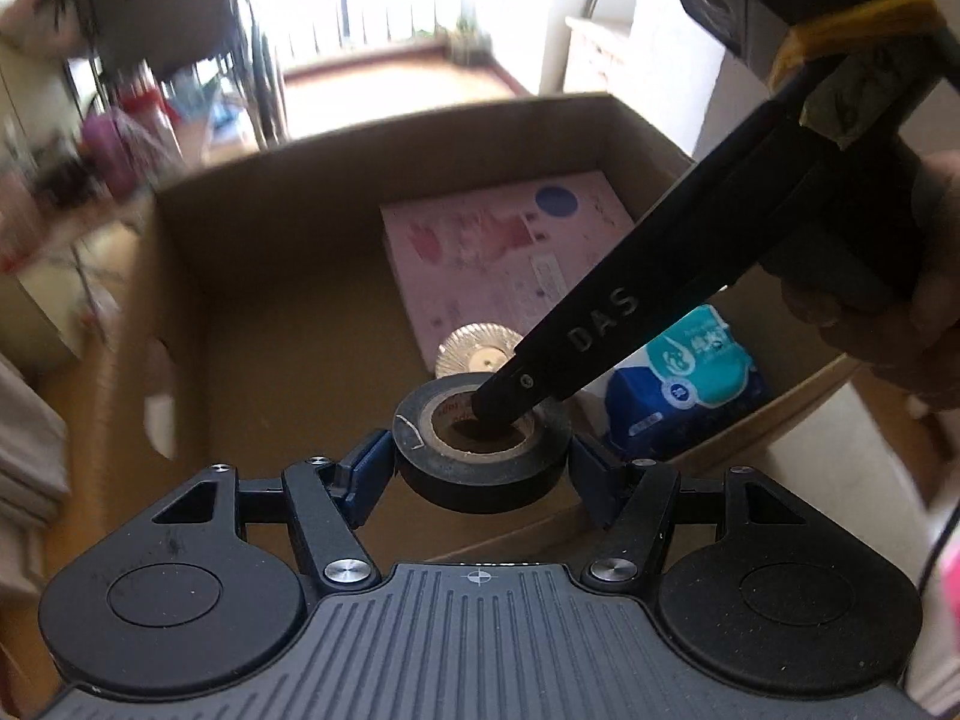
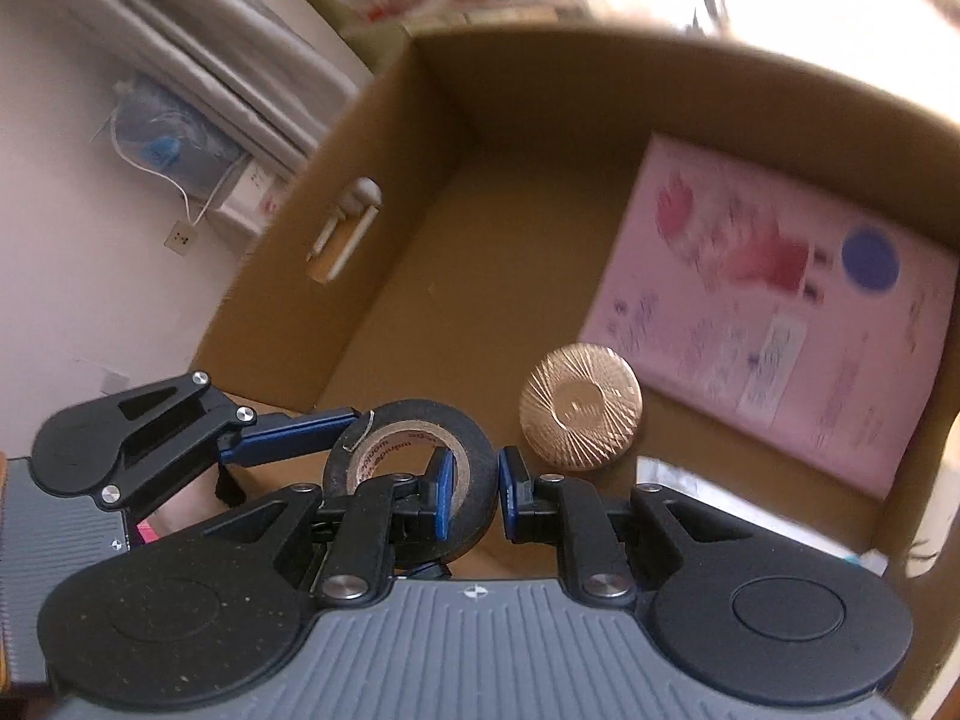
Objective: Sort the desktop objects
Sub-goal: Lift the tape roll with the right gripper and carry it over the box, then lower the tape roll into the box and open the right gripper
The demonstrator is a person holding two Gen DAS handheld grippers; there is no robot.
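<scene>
My left tool (image 1: 480, 462) has its blue pads pressed on either side of the black tape roll (image 1: 480, 450), holding it over the near edge of the cardboard box (image 1: 252, 276). My right tool (image 2: 471, 492) pinches the roll's wall, one finger inside the core and one outside. In the left view that tool's dark finger hides part of the core. In the box lie a gold round tin (image 2: 581, 408), a pink booklet (image 2: 774, 324) with blurred print, and a blue tissue pack (image 1: 684, 384), partly covered by the right tool. The room behind is smeared.
</scene>
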